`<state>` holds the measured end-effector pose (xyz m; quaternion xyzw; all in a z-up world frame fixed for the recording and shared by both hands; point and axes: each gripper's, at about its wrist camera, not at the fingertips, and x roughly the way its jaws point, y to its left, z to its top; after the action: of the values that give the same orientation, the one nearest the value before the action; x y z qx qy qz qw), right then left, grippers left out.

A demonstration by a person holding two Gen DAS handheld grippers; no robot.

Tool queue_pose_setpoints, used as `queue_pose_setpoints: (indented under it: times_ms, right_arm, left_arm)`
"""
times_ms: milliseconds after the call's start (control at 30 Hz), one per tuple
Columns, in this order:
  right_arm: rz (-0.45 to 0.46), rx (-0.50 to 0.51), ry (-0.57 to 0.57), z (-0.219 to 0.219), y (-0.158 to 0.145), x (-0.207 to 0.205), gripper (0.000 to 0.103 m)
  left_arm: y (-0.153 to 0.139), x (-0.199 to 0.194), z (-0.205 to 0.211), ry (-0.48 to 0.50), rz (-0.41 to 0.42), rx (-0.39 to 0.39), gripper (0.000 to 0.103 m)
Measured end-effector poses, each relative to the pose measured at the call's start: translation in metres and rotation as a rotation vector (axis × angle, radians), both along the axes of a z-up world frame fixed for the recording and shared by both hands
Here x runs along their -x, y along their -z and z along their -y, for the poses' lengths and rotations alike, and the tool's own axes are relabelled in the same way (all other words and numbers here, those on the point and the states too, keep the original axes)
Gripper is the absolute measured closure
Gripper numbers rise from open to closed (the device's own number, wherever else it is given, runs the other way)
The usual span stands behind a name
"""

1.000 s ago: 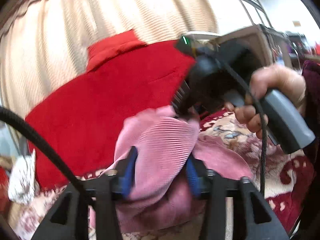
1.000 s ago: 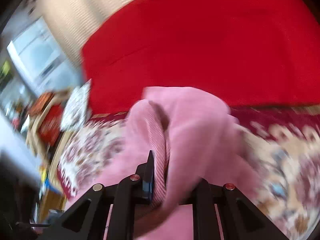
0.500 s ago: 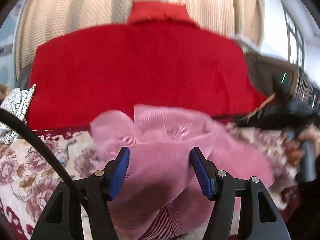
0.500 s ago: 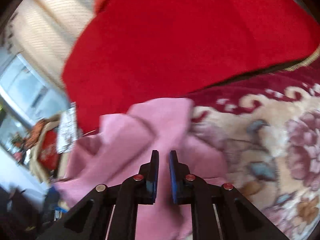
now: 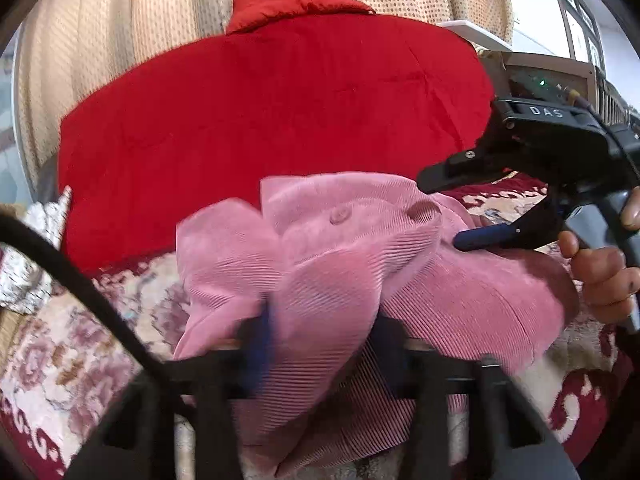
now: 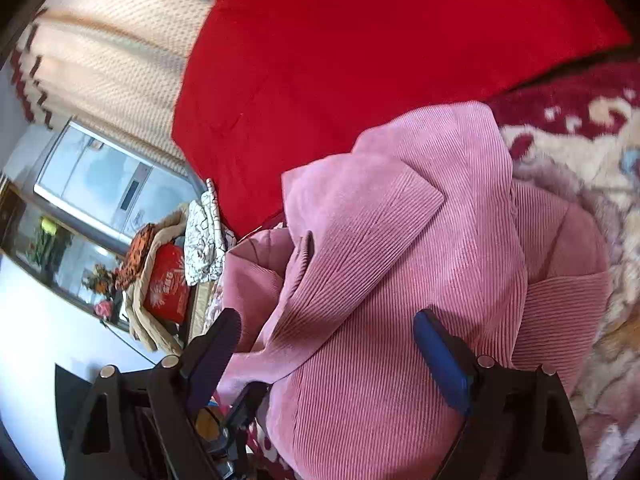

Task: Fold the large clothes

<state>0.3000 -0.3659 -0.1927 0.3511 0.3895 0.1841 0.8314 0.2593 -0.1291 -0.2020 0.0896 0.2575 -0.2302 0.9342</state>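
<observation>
A pink corduroy garment (image 5: 340,240) (image 6: 400,220) lies bunched on a floral bedspread (image 5: 60,340), a button (image 5: 340,214) showing near its collar. My left gripper (image 5: 325,342) is closing at the bottom of its view, and its blurred blue pads squeeze a raised fold of the garment. My right gripper (image 6: 328,332) hangs low over the garment with its jaws opening wide. Fabric lies under and between its fingers, and the pads do not press it. In the left wrist view the right gripper (image 5: 444,206) reaches in from the right, held by a person's hand (image 5: 600,272).
A large red quilted cover (image 5: 260,120) (image 6: 360,40) stands behind the garment against a beige curtain (image 5: 120,20). A black-and-white patterned cloth (image 6: 204,240) and a red bag (image 6: 168,280) sit at the left edge. A black cable (image 5: 80,280) crosses the left wrist view.
The right gripper held a pink fold a second ago, then stood shut on nothing, and now gapes wide lower over the garment. The left jaws have narrowed onto the fold.
</observation>
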Motion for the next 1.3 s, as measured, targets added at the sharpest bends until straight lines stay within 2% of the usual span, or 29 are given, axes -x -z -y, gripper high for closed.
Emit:
queue_pose_setpoints:
  times_ms: [67, 133, 200, 367, 533, 633, 667, 700, 733, 767, 867, 967, 1033, 1067, 1133, 1167, 1233, 1300]
  right_arm:
    - [0.004, -0.014, 0.011, -0.004, 0.005, -0.007, 0.013]
    - [0.012, -0.015, 0.01, -0.008, 0.004, -0.009, 0.013]
    - [0.026, -0.012, -0.007, -0.009, 0.001, -0.01, 0.013]
    - [0.049, 0.003, -0.084, -0.024, -0.01, -0.018, 0.012]
    - [0.019, -0.008, -0.191, -0.058, -0.008, -0.048, 0.012]
    - [0.006, 0.021, -0.252, -0.083, -0.002, -0.065, 0.015]
    - [0.003, 0.079, -0.276, -0.096, 0.0, -0.068, 0.028]
    - [0.003, 0.169, -0.287, -0.109, 0.003, -0.069, 0.057]
    - [-0.003, 0.258, -0.298, -0.12, 0.008, -0.07, 0.074]
    - [-0.016, 0.305, -0.309, -0.127, 0.015, -0.071, 0.077]
    - [-0.005, 0.32, -0.284, -0.126, 0.022, -0.068, 0.081]
    - [0.004, 0.303, -0.246, -0.119, 0.023, -0.064, 0.085]
    - [0.014, 0.303, -0.23, -0.118, 0.024, -0.061, 0.085]
    - [0.021, 0.313, -0.223, -0.121, 0.024, -0.06, 0.085]
    - [0.033, 0.327, -0.209, -0.124, 0.022, -0.057, 0.085]
    - [0.039, 0.327, -0.201, -0.123, 0.018, -0.056, 0.085]
    - [0.073, 0.332, -0.177, -0.119, 0.014, -0.05, 0.085]
    - [0.104, 0.346, -0.164, -0.115, 0.009, -0.045, 0.087]
  left_arm:
    - [-0.002, 0.0, -0.003, 0.02, -0.017, 0.038, 0.087]
    - [-0.008, 0.007, -0.005, 0.038, 0.007, 0.065, 0.091]
    - [-0.013, 0.016, -0.004, 0.082, 0.027, 0.087, 0.091]
    - [-0.005, 0.028, 0.011, 0.13, 0.026, 0.02, 0.091]
    - [0.0, 0.031, 0.003, 0.154, 0.018, 0.028, 0.091]
    - [0.002, 0.038, -0.003, 0.162, 0.042, 0.0, 0.091]
    - [0.002, 0.041, -0.008, 0.165, 0.051, -0.014, 0.091]
    - [0.001, 0.042, -0.012, 0.168, 0.056, -0.02, 0.09]
    - [-0.001, 0.043, -0.019, 0.172, 0.059, -0.027, 0.09]
    - [-0.005, 0.044, -0.028, 0.177, 0.056, -0.029, 0.089]
    - [-0.017, 0.046, -0.069, 0.192, 0.037, 0.049, 0.086]
    - [-0.028, 0.036, -0.12, 0.09, 0.028, 0.18, 0.085]
    - [-0.027, 0.011, -0.152, -0.025, -0.045, 0.275, 0.085]
    - [-0.02, -0.007, -0.168, -0.093, -0.126, 0.343, 0.085]
    - [-0.008, -0.031, -0.177, -0.145, -0.246, 0.407, 0.087]
    - [0.003, -0.044, -0.174, -0.154, -0.322, 0.416, 0.087]
    - [0.019, -0.057, -0.156, -0.134, -0.423, 0.417, 0.089]
    - [0.036, -0.067, -0.13, -0.083, -0.535, 0.418, 0.099]
